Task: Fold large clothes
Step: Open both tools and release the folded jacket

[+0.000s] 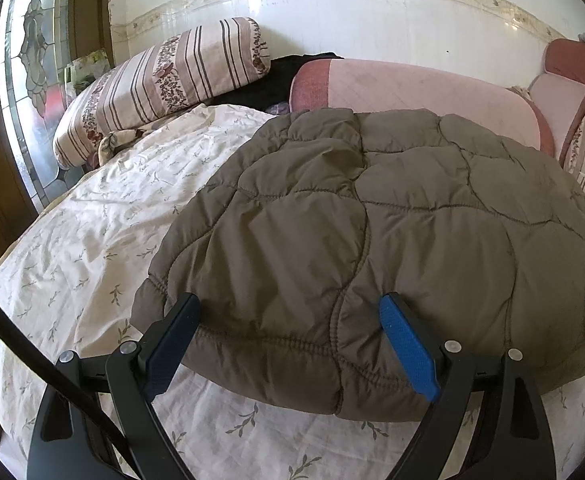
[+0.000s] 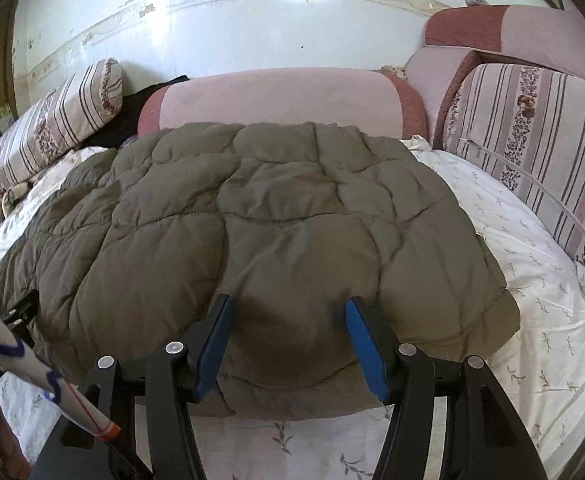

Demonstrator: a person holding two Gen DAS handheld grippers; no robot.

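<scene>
While both wrist views look over the same bed, each shows a side the other misses: the left wrist view takes in a stained-glass door panel (image 1: 32, 64) far to the left of the left gripper (image 1: 292, 322), and the right wrist view shows a striped floral cushion (image 2: 532, 152) off to the right of the right gripper (image 2: 288, 324) — plus a white rolled sleeve or tube with blue marks (image 2: 32, 376) at its lower left. The brown quilted jacket (image 1: 372, 220) lies spread flat on the floral bedsheet (image 1: 72, 240), straight ahead of both grippers, puffy with curved stitching and its near hem rounded. The left gripper's jaws stand wide, the hem lying between and beneath them. The right gripper's jaws are moderately apart over the jacket's near edge — whether either gripper's pads press the fabric, I cannot tell.
</scene>
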